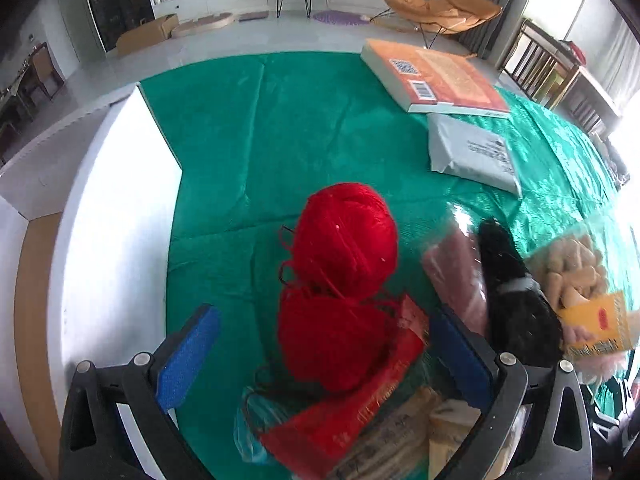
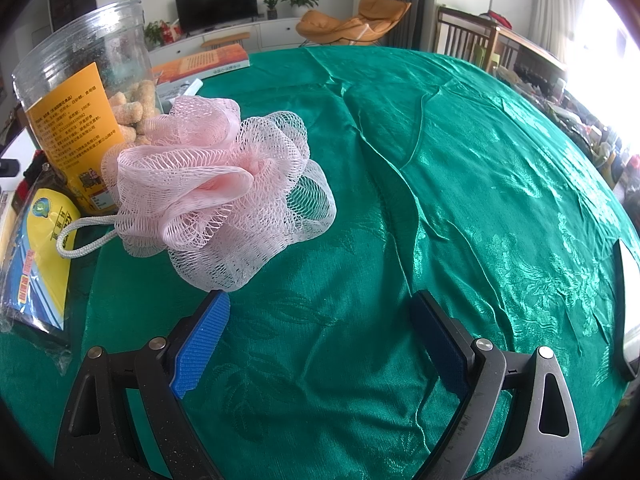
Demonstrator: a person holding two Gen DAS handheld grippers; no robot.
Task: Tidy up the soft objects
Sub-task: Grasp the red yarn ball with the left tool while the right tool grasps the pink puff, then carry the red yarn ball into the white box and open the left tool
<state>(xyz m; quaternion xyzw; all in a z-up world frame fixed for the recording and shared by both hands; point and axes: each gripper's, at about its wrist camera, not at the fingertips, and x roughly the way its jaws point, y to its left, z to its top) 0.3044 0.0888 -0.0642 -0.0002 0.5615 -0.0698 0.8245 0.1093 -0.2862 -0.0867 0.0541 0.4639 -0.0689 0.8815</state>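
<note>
Green satin cloth (image 2: 460, 184) covers the whole table, creased in long ridges and shiny, so I expect light things to slide on it. Beyond it I see a living room with a TV and an orange chair. On the far right in my left view lie a book (image 1: 436, 76) and, just nearer, a grey mailer (image 1: 472, 154); both look flat and stiff, not mine to sort. A clear snack jar (image 2: 80, 92) stands at the left of my right view, hard and probably rollable, with the pink mesh puff (image 2: 216, 192) touching its near side. The puff should weigh almost nothing and crush flat, so I would take it deep through the bunched middle rather than by the loose frills or its cord loop. Two red yarn balls (image 1: 340, 280) sit near centre in my left view, one behind the other, the near one touching a red packet; they look springy, with loose strands that could snag, so I would squeeze across a ball's belly. A black furry thing (image 1: 516, 292) lies right of them. My left gripper (image 1: 326, 348) is spread wide around the near ball, pads apart from it; my right gripper (image 2: 320, 340) is wide and empty, its left pad just short of the puff.
</note>
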